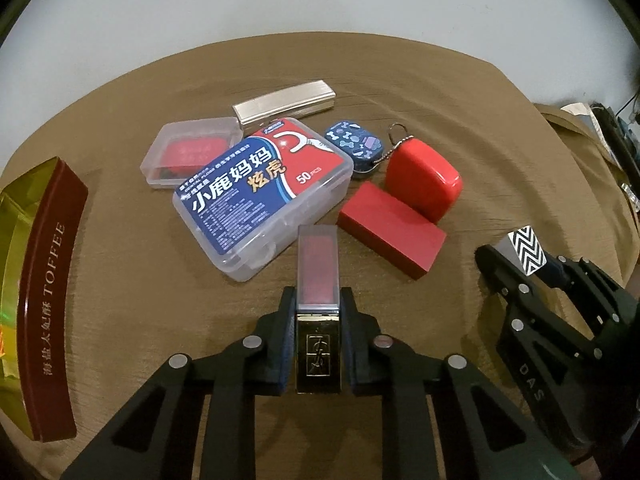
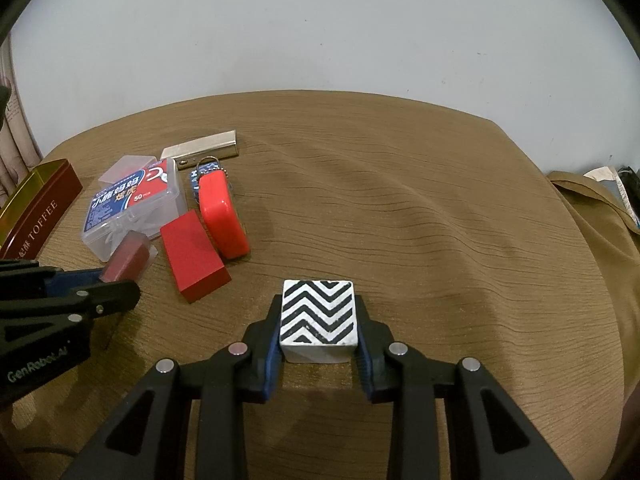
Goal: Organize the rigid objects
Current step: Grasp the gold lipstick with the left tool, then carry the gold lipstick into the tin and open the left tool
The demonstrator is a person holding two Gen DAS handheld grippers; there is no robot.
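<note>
Lipstick (image 1: pixel 319 280): held in the left gripper (image 1: pixel 318 340), long axis pointing away along the fingers; gold base near, frosted cap with red inside toward the far side, just short of the floss box.
Left gripper: clenched on the lipstick's gold base, both pads touching its sides.
Chevron block (image 2: pixel 318 320): black-and-white zigzag top, gripped in the right gripper (image 2: pixel 318 344), above the cloth-covered surface (image 2: pixel 440 220), near and right of the cluster.
Right gripper: narrowly parted, pads pressed on the block's two sides.
Cluster, far left: floss box (image 1: pixel 262 196), small clear case (image 1: pixel 192 152), silver bar (image 1: pixel 284 100), blue tin (image 1: pixel 354 144), red rounded case (image 1: pixel 424 180), red block (image 1: pixel 390 230) touching that case.
Toffee tin (image 1: pixel 44 300): left edge, apart from the cluster.
</note>
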